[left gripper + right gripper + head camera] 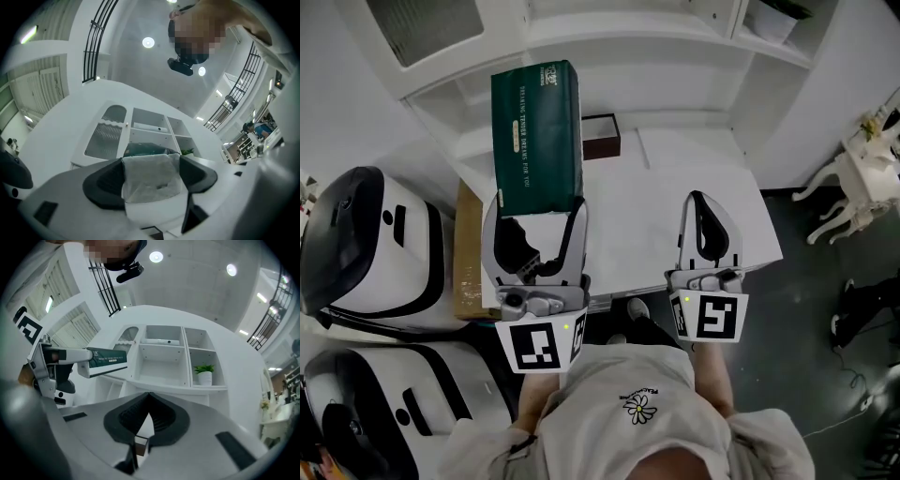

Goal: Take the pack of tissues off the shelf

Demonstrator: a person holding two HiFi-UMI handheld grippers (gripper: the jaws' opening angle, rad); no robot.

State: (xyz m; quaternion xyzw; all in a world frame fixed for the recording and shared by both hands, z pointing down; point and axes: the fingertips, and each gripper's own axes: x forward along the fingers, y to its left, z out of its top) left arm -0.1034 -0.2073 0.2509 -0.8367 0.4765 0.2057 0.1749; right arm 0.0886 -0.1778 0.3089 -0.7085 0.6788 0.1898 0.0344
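Observation:
The pack of tissues (536, 131) is a long dark green box with pale print, held out over the white counter (675, 187) in the head view. My left gripper (539, 200) is shut on its near end. In the left gripper view, the pack's pale end (151, 180) fills the gap between the black pads. The right gripper view shows the pack (105, 359) level, clear of the white shelf unit (164, 359). My right gripper (701, 201) hangs to the right of the pack, with its jaws shut and nothing between them (149, 398).
A small brown box (601, 136) lies on the counter beyond the pack. Two white-and-black machines (370, 244) and a cardboard box (469, 253) stand at the left. A potted plant (205, 373) sits in the shelf's right compartment. White ornate furniture (853, 183) stands at the right.

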